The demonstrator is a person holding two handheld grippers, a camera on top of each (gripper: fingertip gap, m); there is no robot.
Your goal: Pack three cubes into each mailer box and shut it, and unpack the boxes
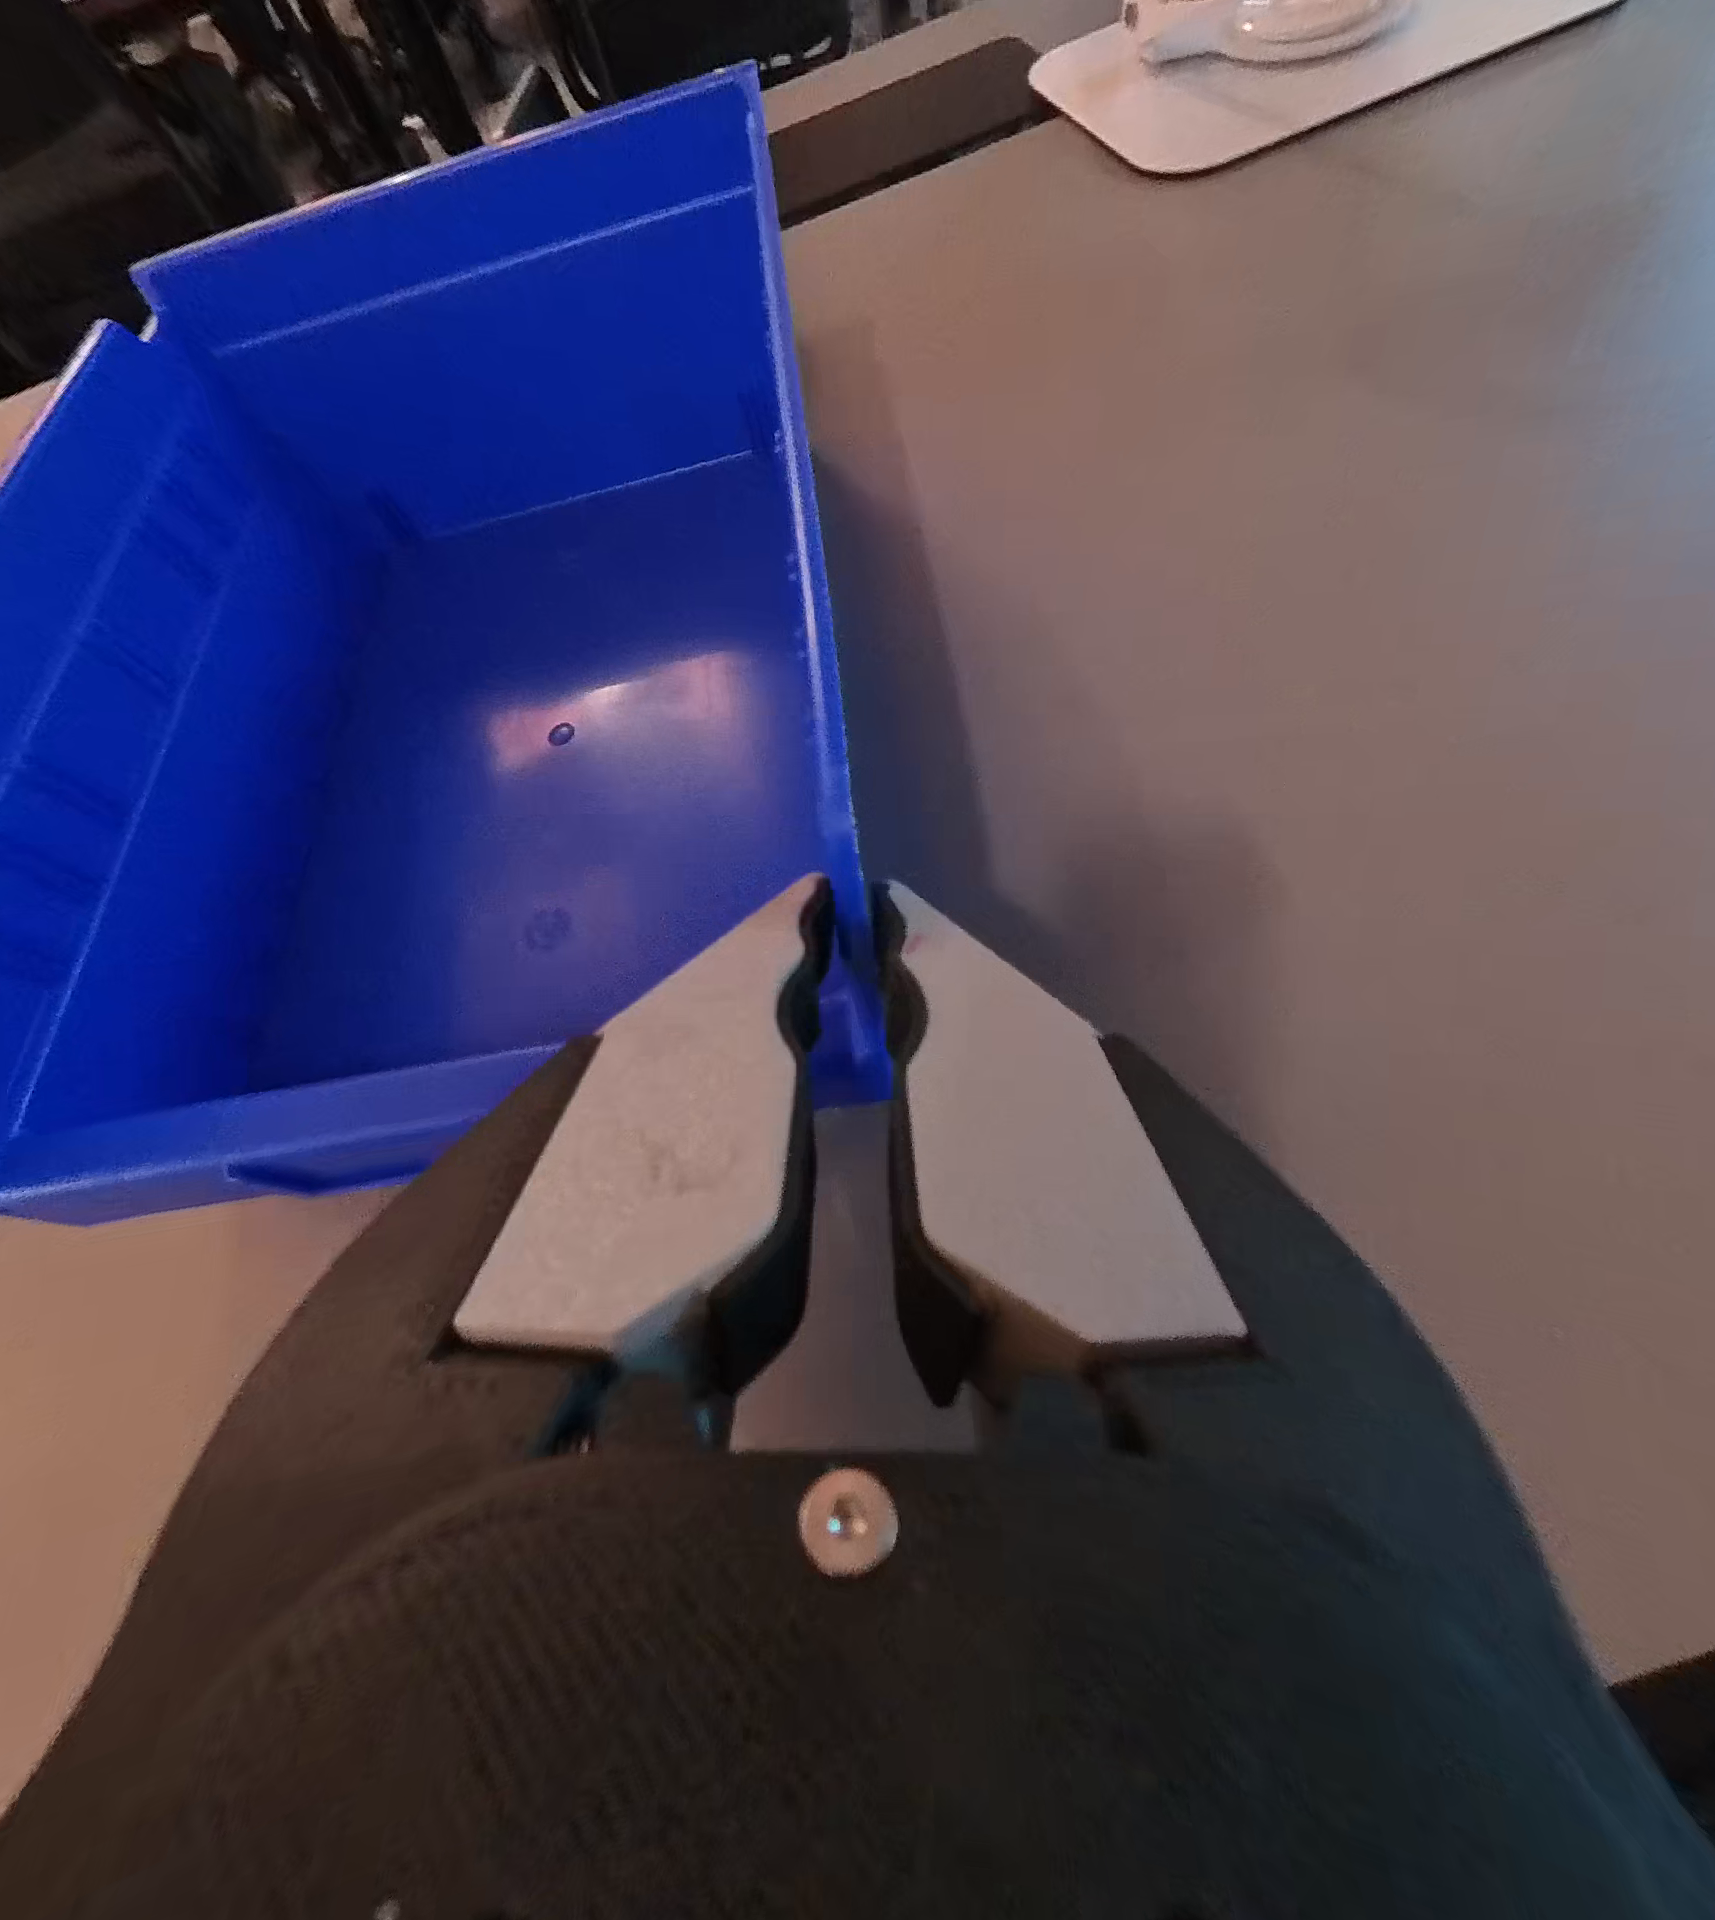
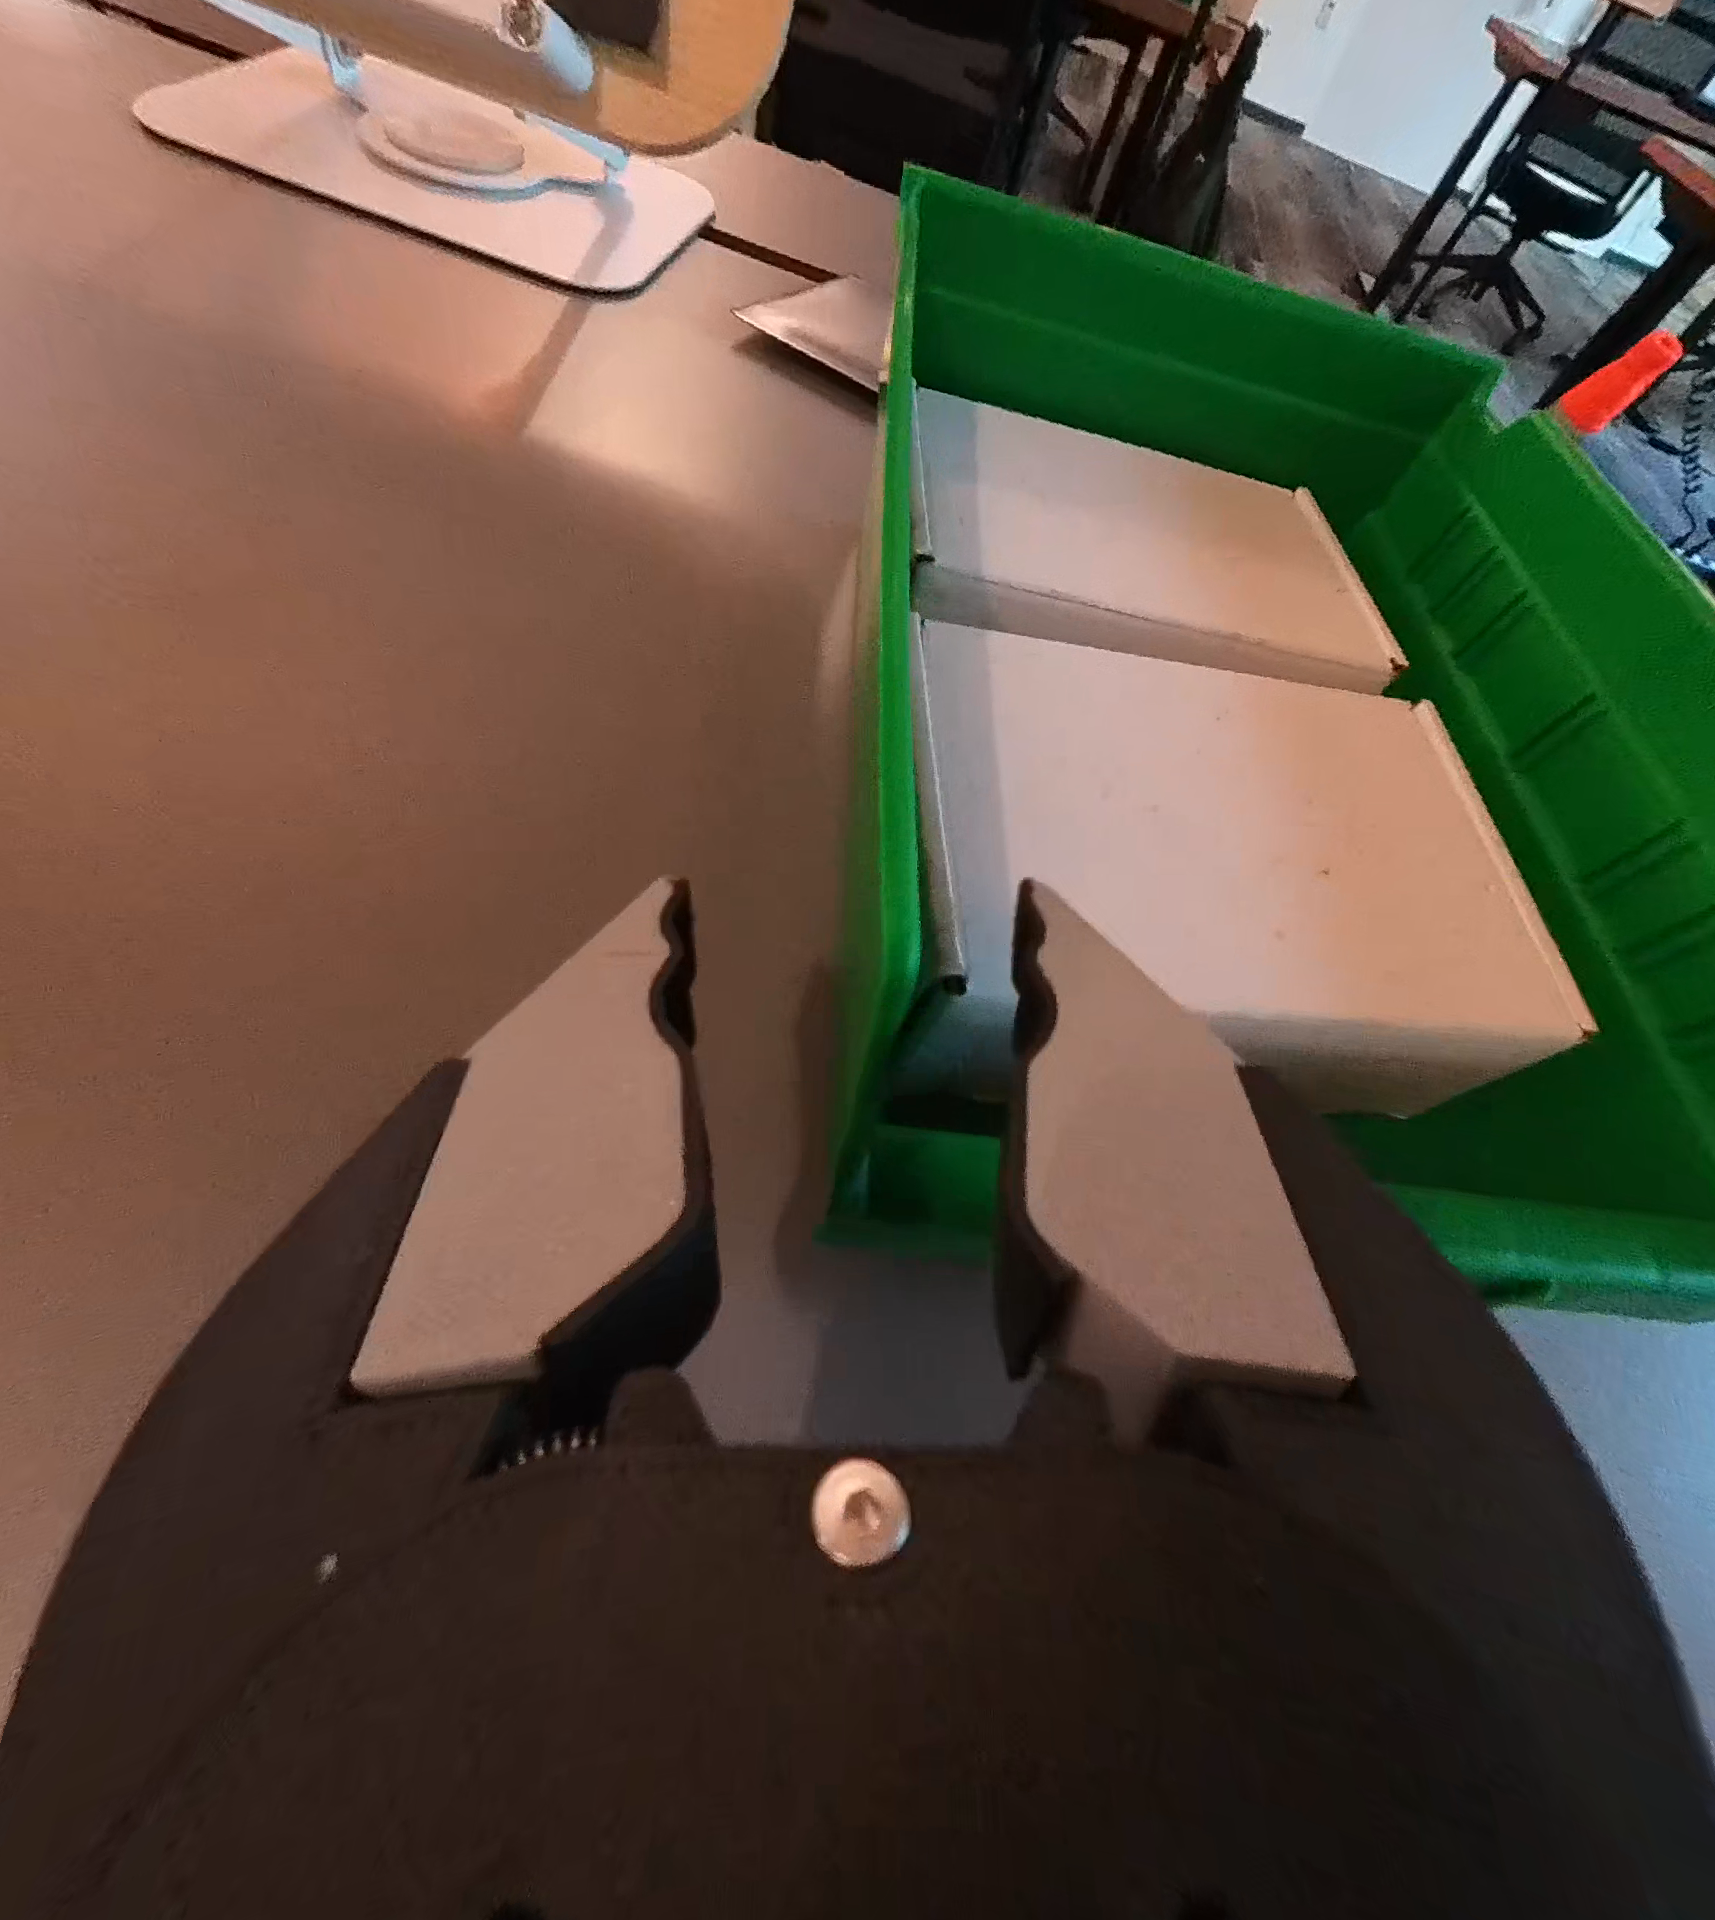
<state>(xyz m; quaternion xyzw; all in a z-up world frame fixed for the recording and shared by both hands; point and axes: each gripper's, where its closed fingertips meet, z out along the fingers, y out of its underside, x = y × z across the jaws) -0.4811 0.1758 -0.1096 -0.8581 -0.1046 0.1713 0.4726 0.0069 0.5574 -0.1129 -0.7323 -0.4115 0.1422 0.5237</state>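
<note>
two bins, one pinched and one straddled

grey-brown tabletop [image 1: 1352,727] is stretching away under both tools, with office chairs and desks sitting dimly beyond its far edge. on it, toward the back, a white monitor stand base [image 2: 437,197] is resting well apart from the bins.

the left gripper [image 1: 851,904] is reaching down at the near right corner of a blue bin [image 1: 209,779]. its two fingers are drawn almost together, one sitting inside the bin and one outside, with the bin's right wall caught between them, so it is pinching that wall. the blue bin is showing only its bare floor from this angle, and its near edge is looking raised, though i cannot tell for sure whether it is tilting off the table.

the right gripper [image 2: 853,956] is hovering over the near left corner of a green bin [image 2: 1611,831], its fingers spread wide and holding nothing. the bin's left wall is lining up with the gap between them, the right finger sitting over the inside. two white mailer boxes are lying shut and flat inside the green bin: the nearer mailer box [image 2: 1248,862] just ahead of the right fingertip, and the farther mailer box [image 2: 1123,530] touching it behind. no cubes are showing in either view.
</note>
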